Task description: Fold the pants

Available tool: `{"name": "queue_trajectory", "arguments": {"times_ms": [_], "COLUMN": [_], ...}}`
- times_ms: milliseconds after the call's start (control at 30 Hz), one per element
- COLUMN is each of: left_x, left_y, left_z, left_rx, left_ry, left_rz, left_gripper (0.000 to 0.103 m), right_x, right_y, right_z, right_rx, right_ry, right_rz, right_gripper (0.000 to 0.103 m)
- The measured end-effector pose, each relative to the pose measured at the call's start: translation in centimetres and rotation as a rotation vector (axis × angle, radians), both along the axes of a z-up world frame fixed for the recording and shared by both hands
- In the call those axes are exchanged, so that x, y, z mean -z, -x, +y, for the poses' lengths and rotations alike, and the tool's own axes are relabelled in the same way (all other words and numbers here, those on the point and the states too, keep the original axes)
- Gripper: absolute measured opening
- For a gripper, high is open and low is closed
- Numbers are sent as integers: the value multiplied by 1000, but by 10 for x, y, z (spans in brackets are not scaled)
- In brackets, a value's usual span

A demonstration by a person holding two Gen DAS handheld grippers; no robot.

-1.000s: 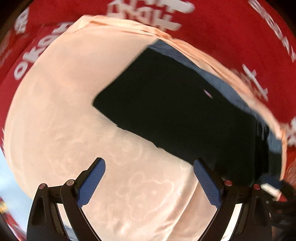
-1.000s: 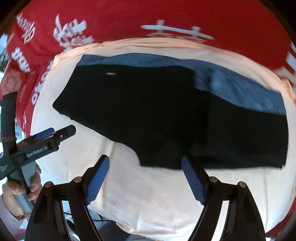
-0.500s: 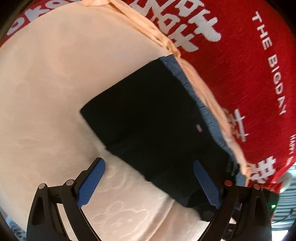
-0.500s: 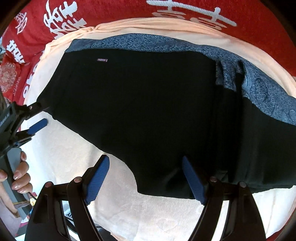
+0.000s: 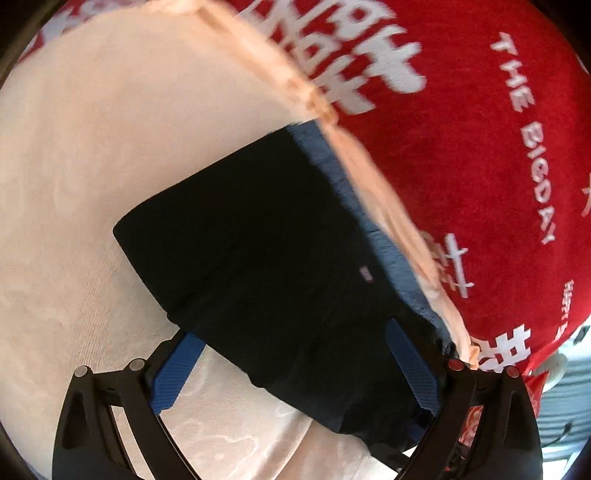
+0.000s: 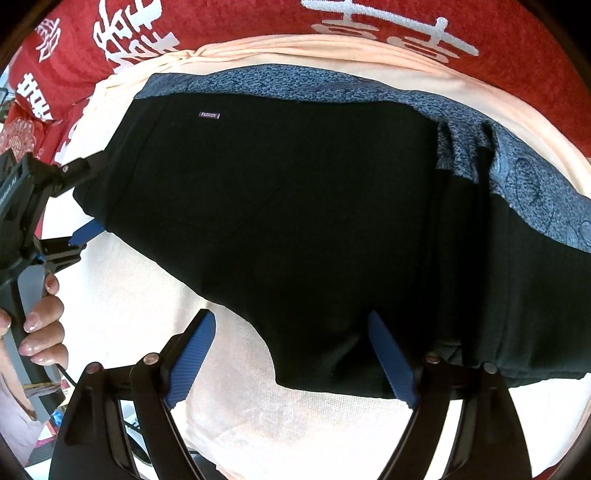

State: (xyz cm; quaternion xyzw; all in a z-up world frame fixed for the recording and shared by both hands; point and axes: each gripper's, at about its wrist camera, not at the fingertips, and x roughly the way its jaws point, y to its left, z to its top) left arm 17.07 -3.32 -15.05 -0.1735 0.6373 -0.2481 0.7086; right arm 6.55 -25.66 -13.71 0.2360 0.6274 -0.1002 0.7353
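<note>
Black short pants (image 6: 295, 221) with a blue patterned waistband (image 6: 314, 85) lie spread flat on a peach cloth (image 6: 295, 424). They also show in the left wrist view (image 5: 266, 258). My left gripper (image 5: 295, 365) is open, its blue pads straddling the left leg's end edge. It shows in the right wrist view (image 6: 75, 210) at the pants' left edge, held by a hand. My right gripper (image 6: 291, 362) is open, its pads either side of the crotch hem at the near edge.
The peach cloth (image 5: 74, 184) covers a red blanket with white lettering (image 5: 480, 147), which also shows at the far side in the right wrist view (image 6: 258, 22). Clutter sits beyond the cloth's left edge (image 6: 40, 391).
Both grippers have moved in close to the pants. The left one now straddles the left leg edge, the right one the crotch hem. Both stay open.
</note>
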Motion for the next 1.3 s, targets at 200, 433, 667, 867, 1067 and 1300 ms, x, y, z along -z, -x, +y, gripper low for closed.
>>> {"name": "queue_trajectory", "arguments": {"times_ms": [200,433,667,867,1067,1300], "left_x": [20,10,-31,-33,-32,-33], "left_y": [-12,-11,36,66,68,75], "left_z": [-9,-22,-71,-93,-95,-92], "left_rx": [-11,34,338,513,546,548], "left_ry": [-49,-243,-473,-593,-621,-621], "left_rz": [21,-78,-498,-697,-735,-761], "left_gripper": [97,40,37,37,37,37], "right_x": [1,-2,-42,-84,-108,-79], "right_y": [1,-1,-8,-53,-157,-239], "right_z": [1,2,-31,-61,-28,52], "right_rx": [1,-15,31,45,-150,-394], "right_ry": [-1,-9,-39,-131,-260,-272], "right_rz": [-8,1,-55,-124,-120,47], "right_gripper": [87,88,88,88,88,88]}}
